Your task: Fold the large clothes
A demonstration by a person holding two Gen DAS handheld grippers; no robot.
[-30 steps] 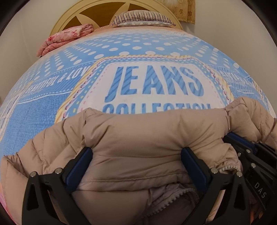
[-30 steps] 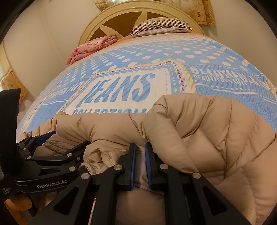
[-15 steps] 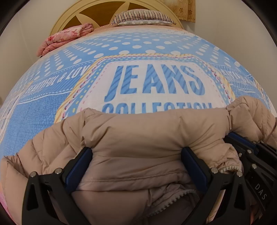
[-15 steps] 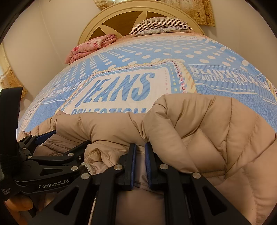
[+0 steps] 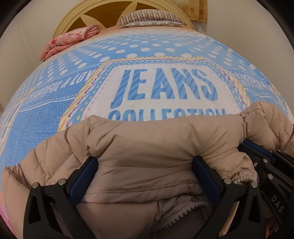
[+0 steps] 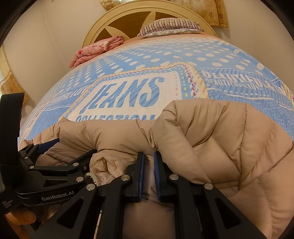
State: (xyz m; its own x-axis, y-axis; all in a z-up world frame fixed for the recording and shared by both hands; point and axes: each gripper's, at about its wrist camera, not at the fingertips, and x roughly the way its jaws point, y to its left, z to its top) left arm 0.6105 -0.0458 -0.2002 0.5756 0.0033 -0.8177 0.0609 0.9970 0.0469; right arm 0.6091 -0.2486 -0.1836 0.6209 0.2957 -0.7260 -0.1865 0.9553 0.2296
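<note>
Covering the bed is a blue dotted bedspread (image 5: 55, 114) printed "JEANS COLLECTION"; on its near part lies a bunched beige quilted puffer jacket (image 5: 147, 143). Left tool (image 5: 145, 176) spread wide around a jacket fold; right tool (image 6: 148, 174) pinched nearly closed on jacket fabric.

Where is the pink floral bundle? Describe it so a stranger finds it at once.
Start at the round cream headboard of the bed. At its foot lie a striped pillow and, left of it, the folded pink floral blanket. Only it is pink and rose-printed.
</note>
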